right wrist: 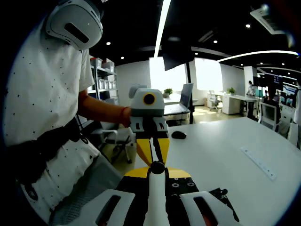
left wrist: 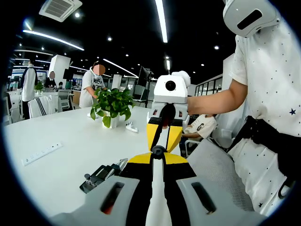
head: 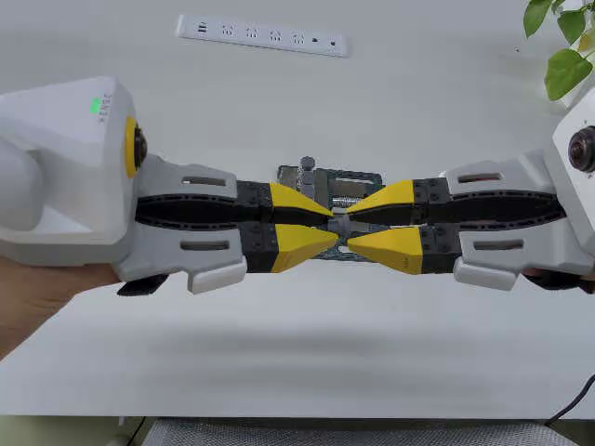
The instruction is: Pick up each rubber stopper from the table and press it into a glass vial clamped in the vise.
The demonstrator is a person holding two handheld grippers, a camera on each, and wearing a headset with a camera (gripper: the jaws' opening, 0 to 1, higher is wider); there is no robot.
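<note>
The two grippers meet tip to tip, level and in one line, above the white table point(head: 279, 334). In the head view the left gripper point(head: 327, 224) comes in from the left and the right gripper point(head: 355, 229) from the right. The small grey rubber stopper point(head: 341, 226) sits exactly between their yellow tips, held clear of the table. Each pair of jaws is drawn in to a narrow point and appears to pinch the stopper from its own side. Which pair bears it cannot be told. The metal vise point(head: 327, 178) stands on the table just behind and below the meeting point, partly hidden by the jaws, with its screw handle sticking up at the left end. In the left gripper view the stopper point(left wrist: 158, 150) shows as a dark round knob at the end of the jaws, and the vise point(left wrist: 101, 174) lies down to the left. In the right gripper view the stopper point(right wrist: 157, 167) has the vise point(right wrist: 211, 193) low on the right. A white power strip point(head: 260, 35) lies at the far side of the table, well apart from the vise. The leaves of a potted plant point(head: 562, 56) reach in at the far right corner.
</note>
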